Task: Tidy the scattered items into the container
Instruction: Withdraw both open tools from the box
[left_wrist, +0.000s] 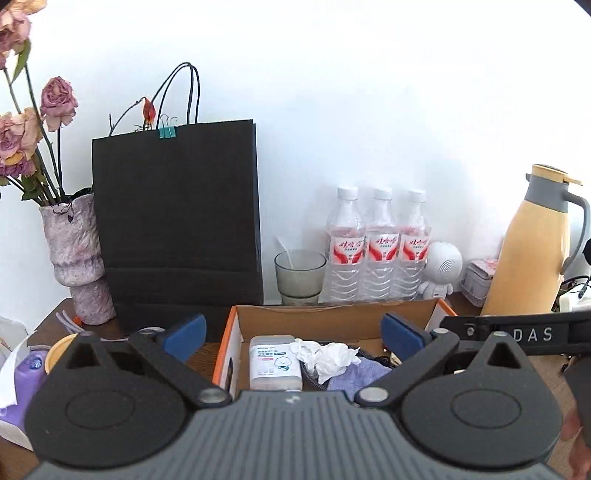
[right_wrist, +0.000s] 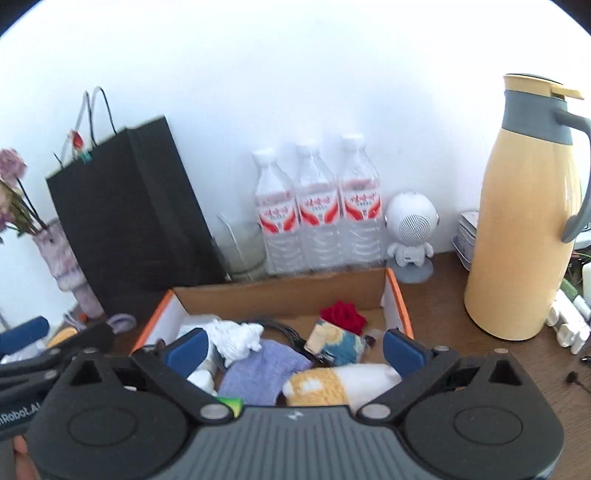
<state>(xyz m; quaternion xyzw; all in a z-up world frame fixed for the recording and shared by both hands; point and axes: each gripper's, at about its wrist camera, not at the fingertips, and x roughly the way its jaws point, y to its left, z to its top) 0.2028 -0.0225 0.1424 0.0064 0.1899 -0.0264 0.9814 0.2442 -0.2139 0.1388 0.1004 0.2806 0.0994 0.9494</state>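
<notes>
An open cardboard box with orange edges (left_wrist: 332, 314) (right_wrist: 280, 291) sits on the wooden table. In it lie a white wipes pack (left_wrist: 274, 360), crumpled white tissue (left_wrist: 327, 356) (right_wrist: 236, 338), a purple cloth (left_wrist: 360, 374) (right_wrist: 258, 374), a yellow and white knitted item (right_wrist: 332, 384), a blue and yellow packet (right_wrist: 338, 341), a red knitted piece (right_wrist: 343, 314) and black cable (right_wrist: 286, 328). My left gripper (left_wrist: 293, 338) is open and empty over the box's near side. My right gripper (right_wrist: 293, 347) is open and empty above the box contents.
A black paper bag (left_wrist: 177, 221), a vase of dried roses (left_wrist: 79, 258), a glass (left_wrist: 299, 271), three water bottles (left_wrist: 378, 243), a white robot speaker (right_wrist: 410, 229) and a yellow thermos (right_wrist: 524, 221) stand behind and beside the box. A purple bottle (left_wrist: 27, 373) lies left.
</notes>
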